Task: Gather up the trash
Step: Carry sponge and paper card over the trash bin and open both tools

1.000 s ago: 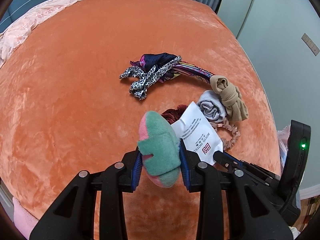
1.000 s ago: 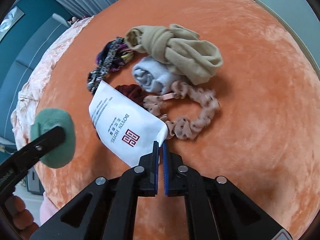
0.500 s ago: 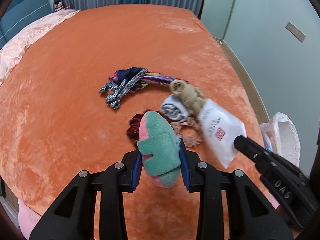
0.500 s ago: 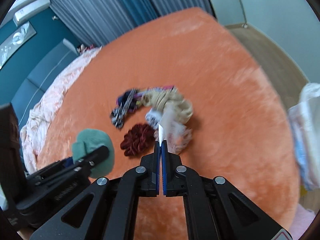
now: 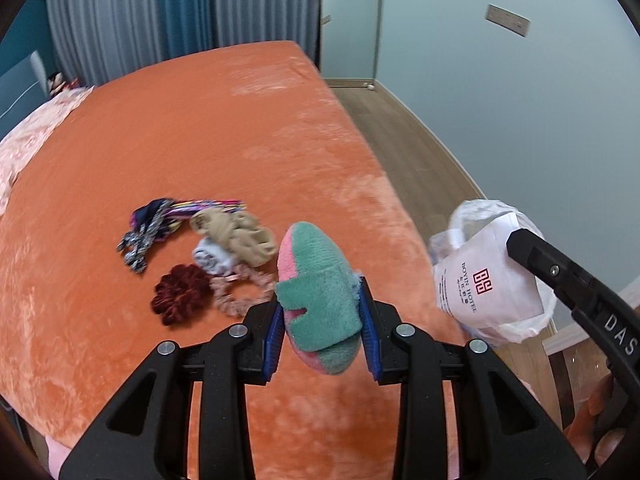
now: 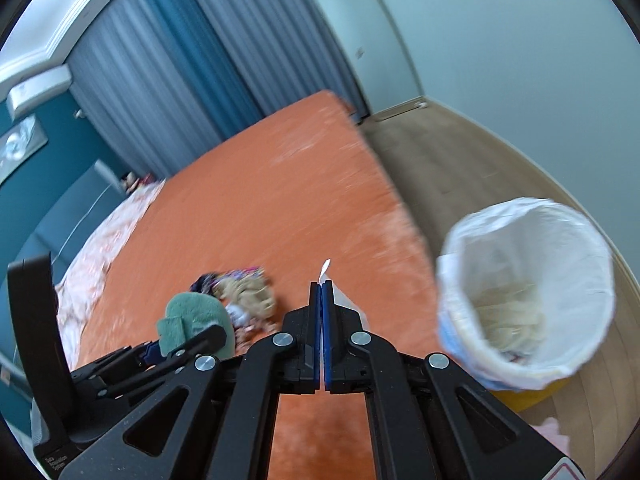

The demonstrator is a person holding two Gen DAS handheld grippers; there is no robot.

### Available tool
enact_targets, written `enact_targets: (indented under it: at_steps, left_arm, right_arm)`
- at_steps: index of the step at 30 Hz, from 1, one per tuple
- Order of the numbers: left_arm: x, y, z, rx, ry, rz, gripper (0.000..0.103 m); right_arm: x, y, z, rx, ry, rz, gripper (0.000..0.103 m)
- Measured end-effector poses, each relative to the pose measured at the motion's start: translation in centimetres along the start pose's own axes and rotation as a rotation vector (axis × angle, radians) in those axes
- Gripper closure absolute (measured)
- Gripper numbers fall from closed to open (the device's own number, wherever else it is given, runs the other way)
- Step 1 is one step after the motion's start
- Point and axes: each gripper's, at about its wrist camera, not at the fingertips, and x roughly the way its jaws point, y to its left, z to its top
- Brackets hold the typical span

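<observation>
The right gripper [image 6: 321, 294] pinches a white packet [image 5: 480, 284] by its edge, just beside the lined bin [image 6: 528, 284], likely ready to drop it in. The left gripper [image 5: 322, 320] clamps a fuzzy slipper [image 5: 316, 300] over the bed [image 5: 200, 140], away from the bin.

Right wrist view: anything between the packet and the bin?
Nothing: right wrist view shows only bare orange bed between the white packet and lined bin.

**A bedroom at home or in a hotel**

There is a big bed [image 5: 224, 128] with a soft orange cover. Far behind it hang long blue curtains [image 5: 180, 12]. On the right, a lined bin [image 6: 528, 280] stands on the wood floor [image 6: 472, 152].
</observation>
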Motion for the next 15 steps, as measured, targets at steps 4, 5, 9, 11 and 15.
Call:
enact_targets:
  at_steps: [4, 5, 9, 11, 15]
  left_arm:
    - [0.2, -3.5, 0.3, 0.051, 0.0, -0.03, 0.071]
    - [0.2, -4.6, 0.5, 0.067, 0.0, -0.039, 0.071]
    - [0.5, -8.5, 0.9, 0.135, -0.004, -0.07, 0.071]
    - [0.7, -10.4, 1.0, 0.167, -0.002, -0.091, 0.071]
    - [1.4, -13.8, 1.4, 0.217, 0.011, -0.135, 0.071]
  right_arm:
    - [-2.2, -3.8, 0.9, 0.055, -0.046, -0.043, 0.102]
    - [-2.6, -4.6, 0.9, 0.066, -0.055, -0.052, 0.102]
    - [-4.4, -7.7, 1.5, 0.111, -0.092, -0.092, 0.102]
    - [-5.1, -9.3, 1.6, 0.132, -0.103, -0.11, 0.102]
    - [-6.0, -11.6, 1.5, 0.161, -0.118, -0.139, 0.102]
